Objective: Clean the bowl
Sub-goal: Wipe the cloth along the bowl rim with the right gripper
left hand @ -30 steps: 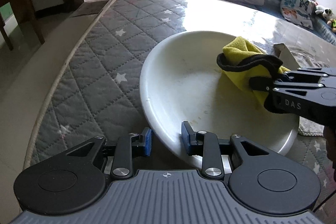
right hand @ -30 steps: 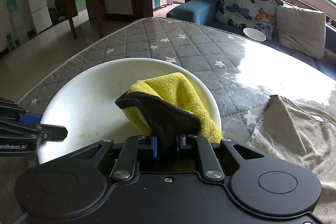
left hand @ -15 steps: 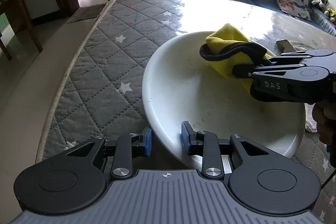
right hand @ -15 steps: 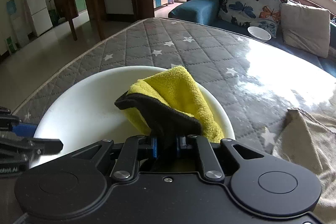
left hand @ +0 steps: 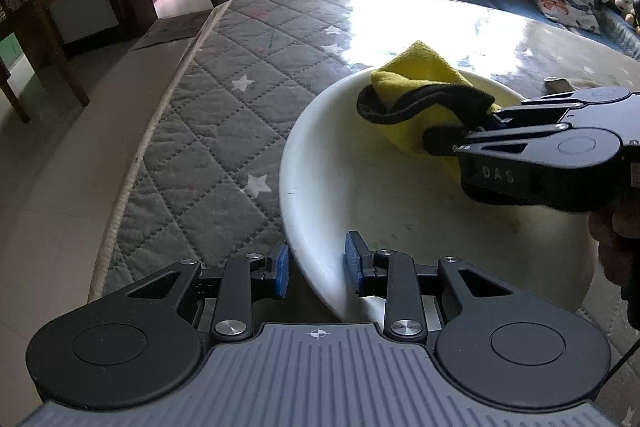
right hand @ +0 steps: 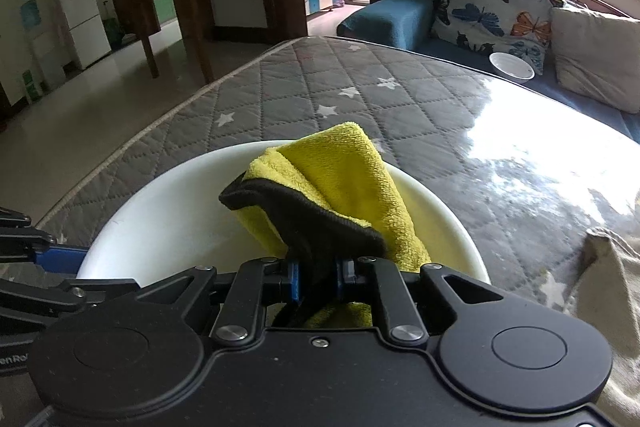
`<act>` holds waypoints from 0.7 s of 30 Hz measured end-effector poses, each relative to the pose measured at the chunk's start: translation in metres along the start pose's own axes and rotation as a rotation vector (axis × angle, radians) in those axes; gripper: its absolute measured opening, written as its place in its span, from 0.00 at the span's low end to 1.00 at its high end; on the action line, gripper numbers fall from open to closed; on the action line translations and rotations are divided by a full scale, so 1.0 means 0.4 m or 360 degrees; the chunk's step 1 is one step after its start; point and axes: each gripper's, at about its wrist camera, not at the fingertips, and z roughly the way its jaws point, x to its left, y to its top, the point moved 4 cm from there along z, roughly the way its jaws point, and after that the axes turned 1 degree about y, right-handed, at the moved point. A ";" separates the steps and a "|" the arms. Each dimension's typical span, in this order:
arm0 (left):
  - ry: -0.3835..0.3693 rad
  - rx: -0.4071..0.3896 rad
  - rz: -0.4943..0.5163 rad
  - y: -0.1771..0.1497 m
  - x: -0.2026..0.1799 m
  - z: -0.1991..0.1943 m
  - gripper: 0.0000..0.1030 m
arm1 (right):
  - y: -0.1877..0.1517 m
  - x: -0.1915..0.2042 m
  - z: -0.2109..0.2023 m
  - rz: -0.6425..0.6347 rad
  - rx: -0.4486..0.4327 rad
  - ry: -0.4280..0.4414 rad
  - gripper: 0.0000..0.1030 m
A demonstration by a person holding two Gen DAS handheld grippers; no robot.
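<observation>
Bowl (left hand: 360, 195): white, on the grey quilted mattress (left hand: 224, 131).
Left gripper (left hand: 316, 267): 2 blue pads clamped on the bowl's near rim.
Right gripper (right hand: 318, 277): closed on the yellow cloth (right hand: 344, 179), inside the bowl.

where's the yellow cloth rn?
The yellow cloth sits clamped in the right tool, over the far side of the big white bowl on the quilted grey table cover.

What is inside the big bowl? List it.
Inside the bowl: a yellow cloth clamped in the right gripper, and faint specks on the bare bottom. The surface under the cloth is hidden.
</observation>
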 end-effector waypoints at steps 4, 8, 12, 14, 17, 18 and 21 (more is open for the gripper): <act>0.0006 -0.0009 0.0002 -0.002 -0.002 -0.002 0.30 | 0.001 0.019 0.005 -0.0030 -0.0001 0.0017 0.21; 0.0011 -0.0016 -0.0007 -0.003 -0.002 -0.003 0.30 | -0.007 0.033 -0.001 -0.0068 -0.0008 0.0010 0.21; 0.0032 -0.0028 -0.0010 -0.005 -0.004 -0.002 0.33 | -0.017 0.042 -0.012 -0.0069 -0.0008 0.0050 0.20; 0.0040 -0.0034 -0.0010 -0.006 -0.006 -0.001 0.35 | -0.025 0.045 -0.019 -0.0061 -0.0011 0.0070 0.20; 0.0033 -0.0035 -0.0015 -0.012 -0.010 0.000 0.36 | -0.034 0.045 -0.031 -0.0030 -0.0018 0.0097 0.20; 0.0030 -0.0036 -0.0018 -0.013 -0.011 0.000 0.36 | -0.037 0.044 -0.036 -0.0016 -0.0020 0.0109 0.20; 0.0028 -0.0044 -0.0034 -0.018 -0.011 -0.003 0.36 | -0.044 0.035 -0.053 0.0041 -0.0041 0.0136 0.18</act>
